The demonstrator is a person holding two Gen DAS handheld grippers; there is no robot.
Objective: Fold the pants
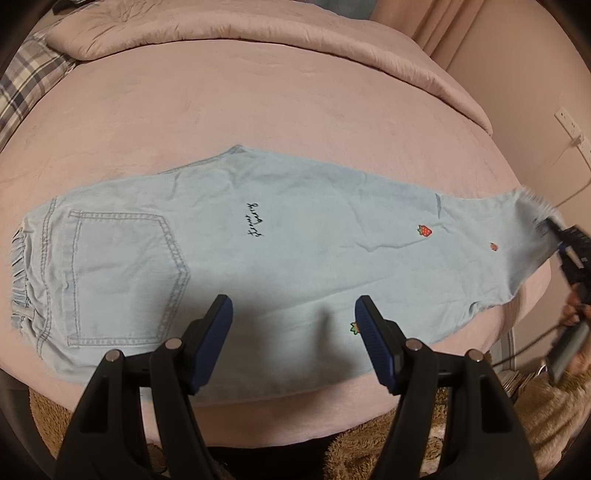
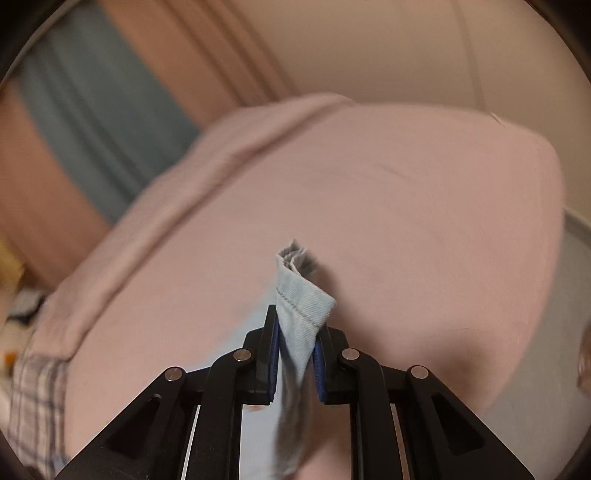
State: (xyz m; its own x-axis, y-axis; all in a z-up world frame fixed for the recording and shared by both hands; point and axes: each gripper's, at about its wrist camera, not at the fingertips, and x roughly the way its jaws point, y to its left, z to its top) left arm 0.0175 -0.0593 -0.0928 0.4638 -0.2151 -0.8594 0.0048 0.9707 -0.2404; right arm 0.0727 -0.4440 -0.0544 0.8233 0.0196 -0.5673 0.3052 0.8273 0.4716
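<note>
A pink bed fills the left wrist view, its rolled pink comforter lying along the 12 o'clock edge and a plaid pillow at 10 o'clock. Across the middle of the mattress lie the light blue denim pants, folded leg over leg, waistband at 9 o'clock and hems out toward 3 o'clock. A back pocket faces up near the waistband, dark script embroidery sits at the centre, and a small strawberry patch shows toward 3 o'clock. The left gripper hovers over the near edge of the pants at 6 o'clock, jaws spread wide with nothing between them. The right gripper has its jaws pinching the stitched hem of the pants, which sticks up between the pads; from the left wrist view it appears blurred at 3 o'clock on the hem corner.
</note>
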